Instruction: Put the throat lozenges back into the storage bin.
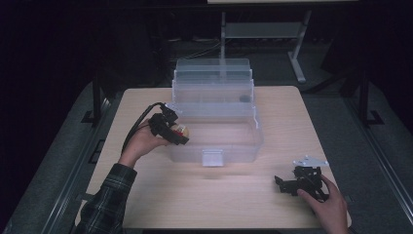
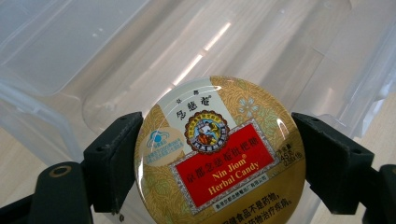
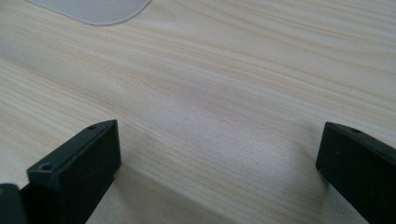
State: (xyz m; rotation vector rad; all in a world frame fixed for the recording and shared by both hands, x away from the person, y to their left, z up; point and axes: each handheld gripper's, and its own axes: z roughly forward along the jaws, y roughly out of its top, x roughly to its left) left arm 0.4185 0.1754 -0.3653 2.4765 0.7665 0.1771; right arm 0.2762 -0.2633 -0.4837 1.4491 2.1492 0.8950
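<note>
Over the left rim of the clear plastic storage box (image 1: 214, 129), at about nine o'clock on the pale wooden table (image 1: 160, 195), my left gripper (image 1: 176, 137) clamps the round gold-and-red candy tin (image 2: 219, 151) by its edges. I'd lower it level before letting go. My right gripper (image 1: 287, 184) rests spread and empty at four o'clock. The tin's lower edge is cut off; the box floor is hard to read.

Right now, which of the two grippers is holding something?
The left gripper: its jaws are shut on a round candy tin at the clear box. The right gripper stands open over bare table.
</note>
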